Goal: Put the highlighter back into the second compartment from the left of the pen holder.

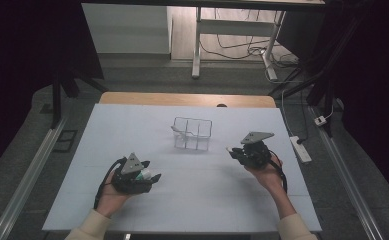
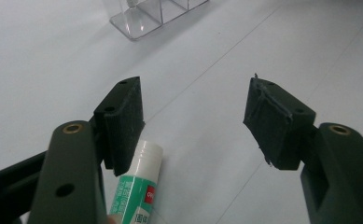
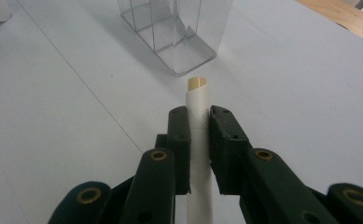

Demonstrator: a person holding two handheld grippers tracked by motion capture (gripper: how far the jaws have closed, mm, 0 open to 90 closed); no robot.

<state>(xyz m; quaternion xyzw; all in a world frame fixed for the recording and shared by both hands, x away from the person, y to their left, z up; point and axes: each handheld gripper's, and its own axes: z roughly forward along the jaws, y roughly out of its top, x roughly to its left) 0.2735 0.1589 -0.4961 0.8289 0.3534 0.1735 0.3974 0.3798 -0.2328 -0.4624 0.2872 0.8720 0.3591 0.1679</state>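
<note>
High view: left gripper [image 1: 154, 177] sits near the front-left of the worktop [image 1: 107, 135], right gripper [image 1: 229, 150] toward the right edge, clear organiser [image 1: 192, 133] between them, nearer the back edge. From up there the held items are barely readable: a white-green speck at the left jaws, a pale sliver at the right.

Left gripper view fills that in: jaws spread wide, nothing pinched. A glue stick [image 2: 136, 186] with green-white label and white cap lies against the inner face of the left-hand jaw, touching it; the other jaw is well clear. Its lower end is cut off at the frame bottom, label print too small to read. Whether it rests on the worktop or on the hand, can't tell. Organiser corner visible at the top edge, cropped.

Right gripper view: jaws clenched on a white tube [image 3: 198, 116], tan tip sticking out past them, pointing at the organiser just ahead. The tube's rear end runs out of frame.

Organiser: transparent, divided into compartments, standing upright. High view hints at something pale in the left compartment; can't identify it. The nearest compartments in the right gripper view look bare.
</note>
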